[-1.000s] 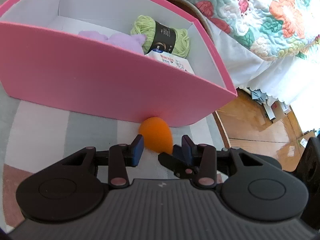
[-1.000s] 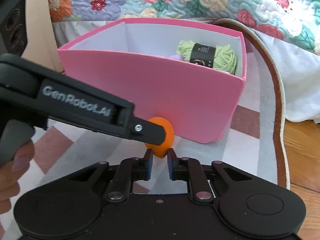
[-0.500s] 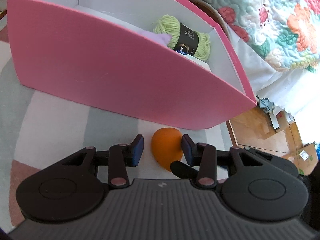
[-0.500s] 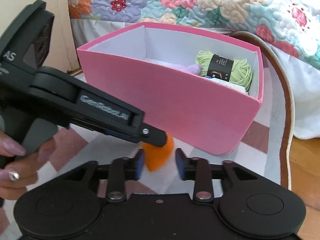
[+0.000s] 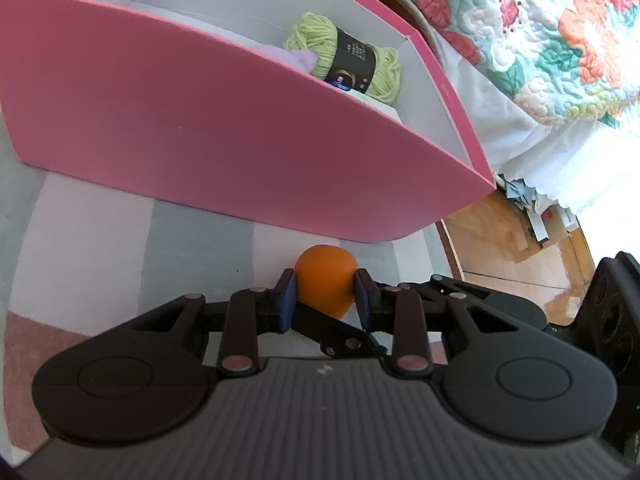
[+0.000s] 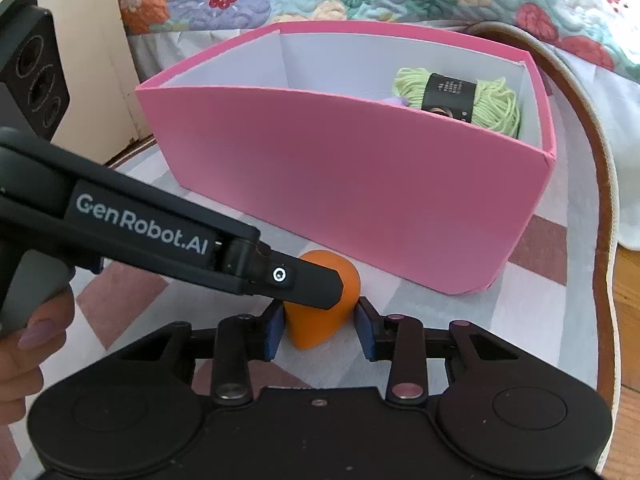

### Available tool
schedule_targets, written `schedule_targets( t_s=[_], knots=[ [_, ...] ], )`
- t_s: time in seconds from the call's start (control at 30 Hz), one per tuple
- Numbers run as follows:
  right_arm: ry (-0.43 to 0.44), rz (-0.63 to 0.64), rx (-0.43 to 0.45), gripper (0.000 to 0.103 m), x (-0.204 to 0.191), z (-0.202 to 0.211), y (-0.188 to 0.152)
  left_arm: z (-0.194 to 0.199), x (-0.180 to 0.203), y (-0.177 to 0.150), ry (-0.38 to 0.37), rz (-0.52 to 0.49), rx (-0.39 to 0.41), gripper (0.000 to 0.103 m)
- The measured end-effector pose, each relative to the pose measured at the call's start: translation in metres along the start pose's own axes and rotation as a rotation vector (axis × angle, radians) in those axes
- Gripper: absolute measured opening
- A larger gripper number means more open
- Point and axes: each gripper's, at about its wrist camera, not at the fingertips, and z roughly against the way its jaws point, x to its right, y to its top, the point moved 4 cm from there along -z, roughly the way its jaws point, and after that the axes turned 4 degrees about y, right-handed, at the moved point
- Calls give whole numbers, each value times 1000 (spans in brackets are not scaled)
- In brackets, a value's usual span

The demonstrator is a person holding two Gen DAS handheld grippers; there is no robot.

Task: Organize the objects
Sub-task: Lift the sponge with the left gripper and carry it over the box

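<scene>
An orange teardrop sponge (image 5: 326, 284) lies on the striped rug just in front of the pink box (image 5: 200, 120). My left gripper (image 5: 325, 298) is closing, and its blue pads press on both sides of the sponge's round end. In the right wrist view one of the left gripper's fingers (image 6: 312, 284) crosses over the sponge (image 6: 316, 332). My right gripper (image 6: 320, 320) is also closing. The sponge's narrow end sits between its pads, which stand right beside it without visibly squeezing it. One right finger (image 5: 336, 332) shows beneath the sponge in the left wrist view.
The pink box (image 6: 360, 200) holds green yarn (image 6: 460, 100), a purple soft item (image 5: 296, 56) and a white packet. A floral quilt (image 5: 560, 40) hangs behind it. Wooden floor (image 5: 512, 240) lies beyond the rug's right edge. A hand (image 6: 32, 344) holds the left gripper.
The left jaws have closed from wide apart onto the sponge. The right jaws were shut behind the sponge's tip, then opened, and now flank it. Both cameras have shifted slightly.
</scene>
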Motion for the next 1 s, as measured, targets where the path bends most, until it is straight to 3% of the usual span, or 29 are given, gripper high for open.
schedule_targets(
  t_s=[0.23,0.53,1.0],
  knots=[
    [6,-17,-26,41,-4,19,1,10,7,1,-30,27,-60,29],
    [72,-105,-86,44,-19,52,7,43,27,-5,12,12,-134,29],
    [101,-40,-62,44,-57,105,24,109,57,-4,48,-34,-157,30]
  ],
)
